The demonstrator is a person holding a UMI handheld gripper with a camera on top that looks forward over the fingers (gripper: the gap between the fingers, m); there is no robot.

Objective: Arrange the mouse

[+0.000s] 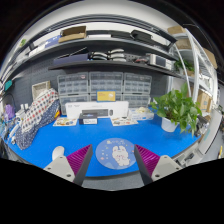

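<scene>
- Shelving (100, 45) fills the back wall, stocked with boxes and stacked items; a row of small drawer bins (95, 85) sits below it. Too small to identify contents.
- Blue table (60, 140) runs under everything, with clutter along its far edge: white boxes (95, 110), a patterned cloth bundle (35, 118) to the left.
- Potted plant (180, 108), leafy, stands on the table off to the right, well apart from the work spot.
- Round purple mouse mat (112, 155) lies on the blue table just ahead of the fingers.
- Mouse (120, 154), pale, sits on that mat, slightly right of its centre, ahead of the fingertips and roughly in line with the gap between them. Not touched by either finger.
- Gripper (109, 165): released, fingers spread wide, nothing between them, pink pads (146, 158) facing inward.
- Handling, judged: mouse looks a light, rigid plastic shell, smooth and domed, so likely slippery under a pinch from above. Not fragile, but buttons and wheel give under pressure.
- Best hold, judged: across the two long flanks at the waist, low on the body, pads flat to the sides. Orientation of its nose cannot be told from here.
</scene>
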